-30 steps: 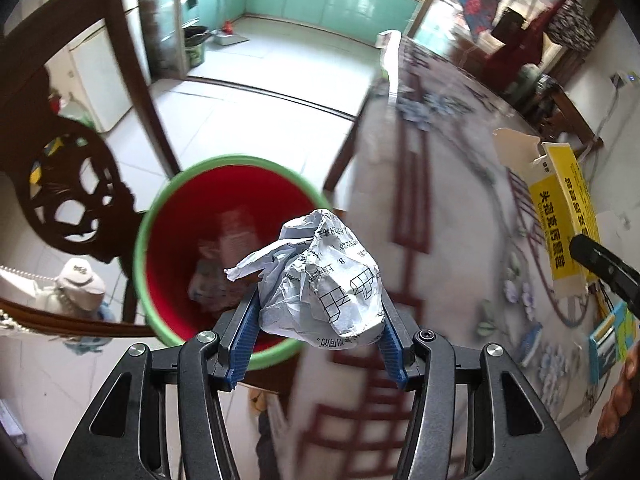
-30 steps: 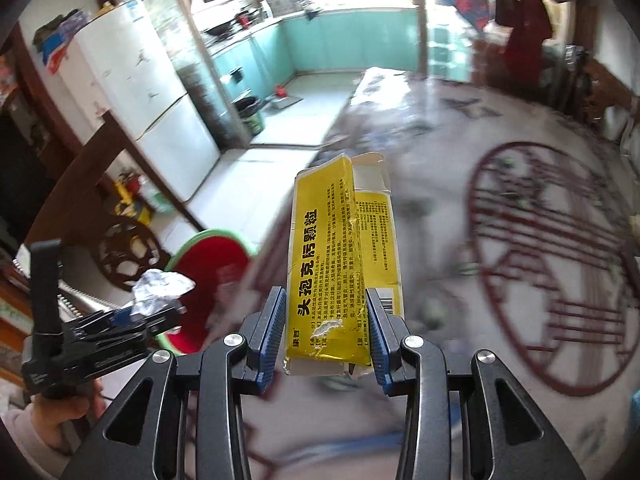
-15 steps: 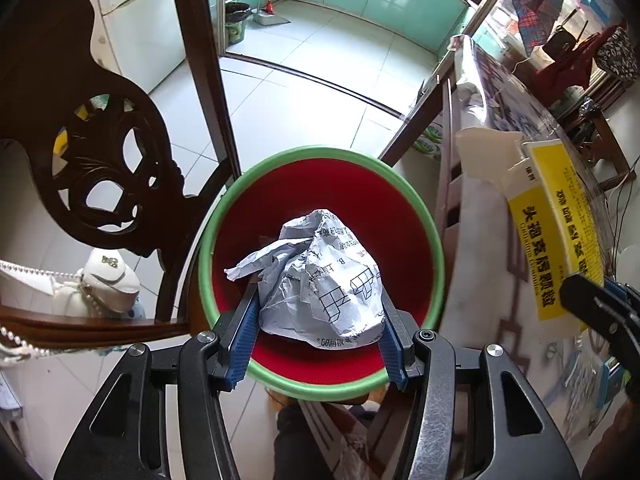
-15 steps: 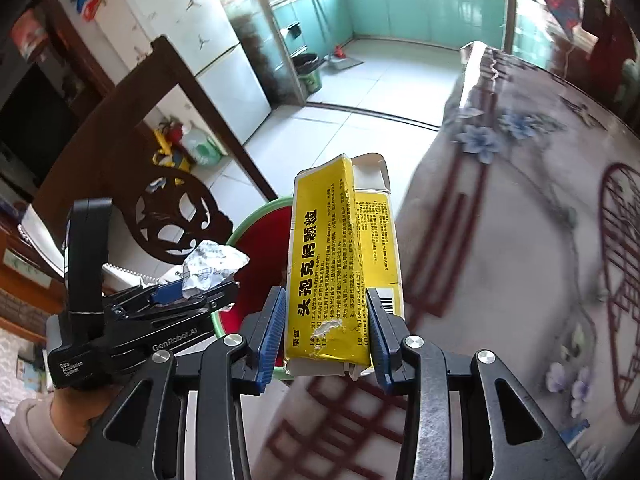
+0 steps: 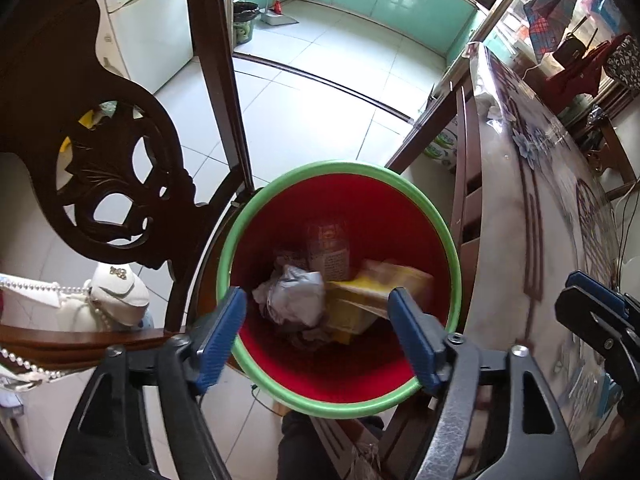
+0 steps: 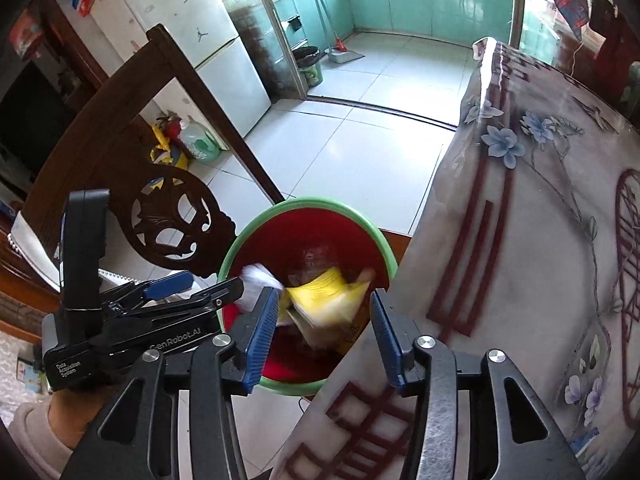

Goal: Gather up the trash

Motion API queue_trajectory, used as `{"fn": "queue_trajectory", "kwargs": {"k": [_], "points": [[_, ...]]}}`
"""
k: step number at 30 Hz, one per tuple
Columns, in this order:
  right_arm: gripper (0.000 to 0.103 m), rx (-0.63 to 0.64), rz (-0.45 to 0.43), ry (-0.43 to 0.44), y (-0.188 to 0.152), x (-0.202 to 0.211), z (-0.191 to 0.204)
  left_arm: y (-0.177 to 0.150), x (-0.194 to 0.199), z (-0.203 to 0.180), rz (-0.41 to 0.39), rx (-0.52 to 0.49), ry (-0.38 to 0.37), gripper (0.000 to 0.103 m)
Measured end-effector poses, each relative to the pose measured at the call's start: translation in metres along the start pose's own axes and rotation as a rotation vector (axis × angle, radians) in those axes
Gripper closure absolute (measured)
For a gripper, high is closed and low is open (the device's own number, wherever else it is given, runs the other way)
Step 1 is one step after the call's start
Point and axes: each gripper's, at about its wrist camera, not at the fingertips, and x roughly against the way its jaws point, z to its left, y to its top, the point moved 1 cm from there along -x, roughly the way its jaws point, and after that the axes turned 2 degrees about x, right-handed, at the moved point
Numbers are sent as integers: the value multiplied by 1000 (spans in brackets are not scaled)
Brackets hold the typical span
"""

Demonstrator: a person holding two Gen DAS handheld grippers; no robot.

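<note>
Both fingers letting go over the bin; two pieces of trash dropped in.
Left gripper (image 5: 316,336) and right gripper (image 6: 324,336) opening, nothing between the fingers. Crumpled paper (image 5: 296,298) and yellow box (image 5: 372,296) lie in the red bin (image 5: 340,404). Only the right view shows most of the worktop (image 6: 520,240) beside the bin; no trash visible there.

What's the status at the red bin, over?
Left gripper and right gripper opening, nothing between pads. Crumpled white paper ball and yellow cardboard box inside green-rimmed red plastic bin. Nothing obstructing.
</note>
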Motion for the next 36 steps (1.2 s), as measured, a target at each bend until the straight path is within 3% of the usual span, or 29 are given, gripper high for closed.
{"fn": "queue_trajectory", "kwargs": {"k": [10,12,14,22,28,32,36], "points": [[42,-51,-52,-2,-10,38,-24,-8,13,-17,10,47,-72,18],[39,-55,-67,-21,-15,48,-32,-12,21,-26,-11,38,-77,12],[37,-56,-83,-35,-20,59,-40,-17,30,-36,-48,36,-78,0],[26,-40,-218,-47,-49,126,-86,-47,95,-88,-301,0,-72,0],[19,-26,-430,-73,-70,196,-122,-66,148,-138,-524,-40,-77,0],[15,17,-569,-164,-78,237,-133,-74,179,-171,-660,-81,-85,0],[12,30,-646,-283,-80,265,-142,-79,193,-193,-745,-66,-36,0]]}}
